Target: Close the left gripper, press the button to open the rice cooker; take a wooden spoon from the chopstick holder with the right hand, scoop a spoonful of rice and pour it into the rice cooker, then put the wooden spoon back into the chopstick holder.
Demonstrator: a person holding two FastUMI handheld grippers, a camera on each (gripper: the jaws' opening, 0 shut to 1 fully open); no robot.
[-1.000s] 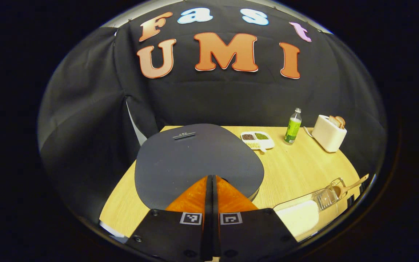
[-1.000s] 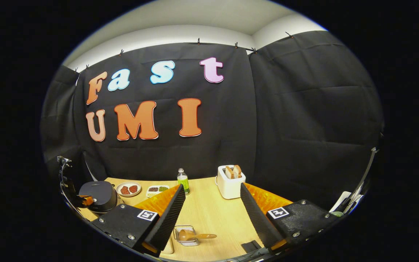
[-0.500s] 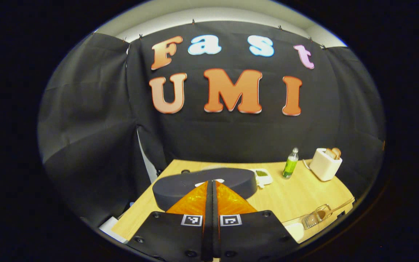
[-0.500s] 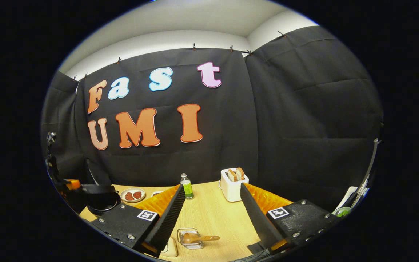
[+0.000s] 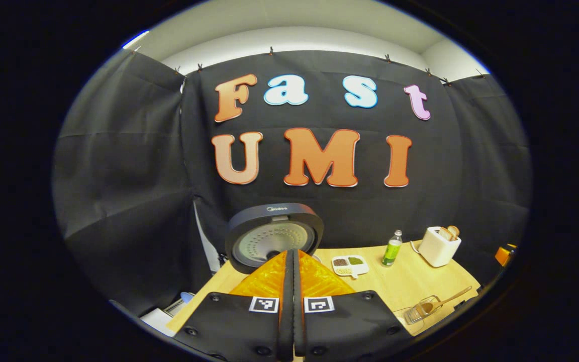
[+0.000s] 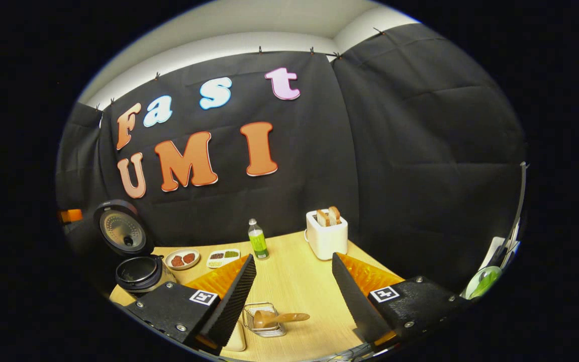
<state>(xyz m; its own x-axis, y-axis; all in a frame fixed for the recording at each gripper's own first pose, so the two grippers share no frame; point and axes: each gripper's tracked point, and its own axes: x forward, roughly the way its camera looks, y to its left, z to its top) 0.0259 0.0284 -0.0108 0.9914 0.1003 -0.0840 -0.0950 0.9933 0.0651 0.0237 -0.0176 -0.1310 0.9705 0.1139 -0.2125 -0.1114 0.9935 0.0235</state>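
The dark rice cooker stands open: its lid (image 5: pixel 274 236) is raised upright and shows its pale inner plate. In the right gripper view the lid (image 6: pixel 121 229) stands above the open pot (image 6: pixel 139 274) at the table's left end. My left gripper (image 5: pixel 292 253) is shut with nothing between its fingers, just in front of the lid. The wooden spoon (image 6: pixel 278 318) lies in the wire chopstick holder (image 6: pixel 264 322) on the table, below and between the fingers of my open right gripper (image 6: pixel 292 258). The left gripper view has the spoon (image 5: pixel 445 299) at the lower right.
On the wooden table (image 6: pixel 294 286) stand a white toaster (image 6: pixel 326 235) with bread, a green bottle (image 6: pixel 257 240), a divided dish (image 6: pixel 223 256) of grains and a small plate (image 6: pixel 182 259). A pale box (image 6: pixel 236 338) lies left of the holder. Black cloth walls close in behind.
The rice cooker's lid has swung from shut to fully upright. My left gripper has lifted and tilted back from the lid. The right gripper has stayed open and shifted only slightly.
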